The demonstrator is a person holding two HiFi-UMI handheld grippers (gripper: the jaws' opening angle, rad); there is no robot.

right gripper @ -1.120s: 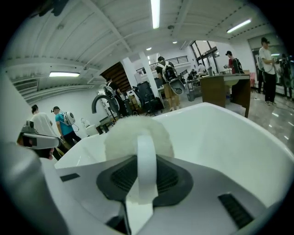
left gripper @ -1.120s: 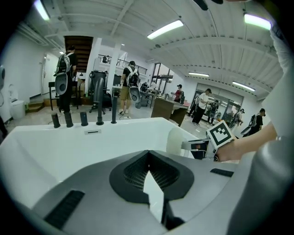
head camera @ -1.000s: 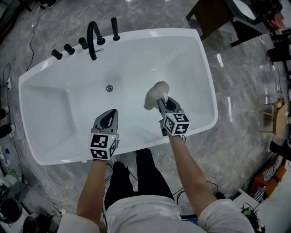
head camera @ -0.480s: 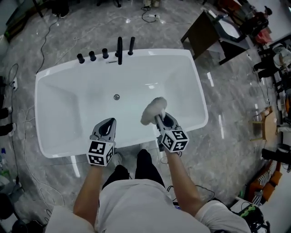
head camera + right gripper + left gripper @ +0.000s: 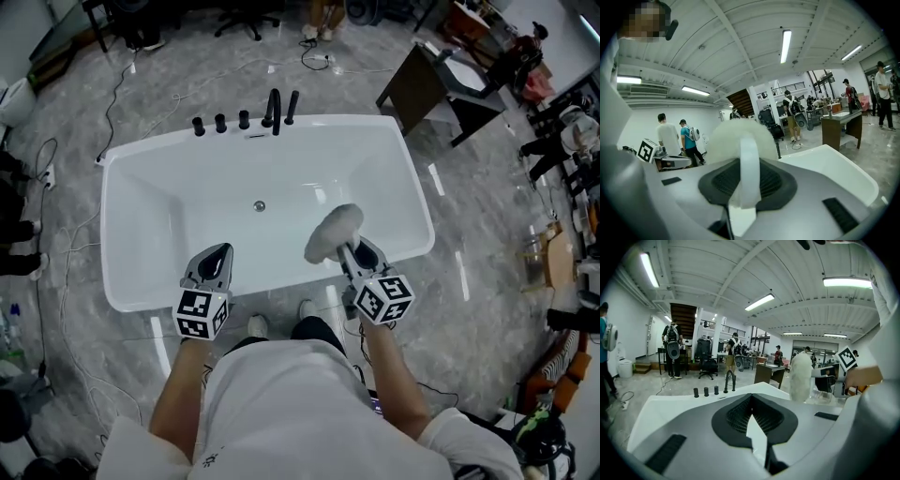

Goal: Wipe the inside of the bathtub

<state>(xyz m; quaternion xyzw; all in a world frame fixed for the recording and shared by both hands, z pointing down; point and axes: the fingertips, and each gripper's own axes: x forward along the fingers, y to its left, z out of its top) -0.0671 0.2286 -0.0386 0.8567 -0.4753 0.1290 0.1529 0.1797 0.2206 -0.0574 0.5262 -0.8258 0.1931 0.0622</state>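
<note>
The white bathtub lies lengthwise across the head view, with black taps on its far rim and a drain in its floor. My right gripper is shut on the white handle of a fluffy white wiping pad, which hangs over the tub's inside near the front wall. In the right gripper view the pad fills the space past the right gripper. My left gripper hovers at the front rim, shut and holding nothing. The left gripper points along the tub, with the pad at its right.
Grey marble floor surrounds the tub, with cables trailing at the left. A dark table stands at the back right. My shoes are just before the front rim. Several people and chairs stand far behind the taps.
The view has pulled back, so the tub sits higher and squarer in frame. Both grippers have drawn back toward the front rim. The right one still holds the pad.
</note>
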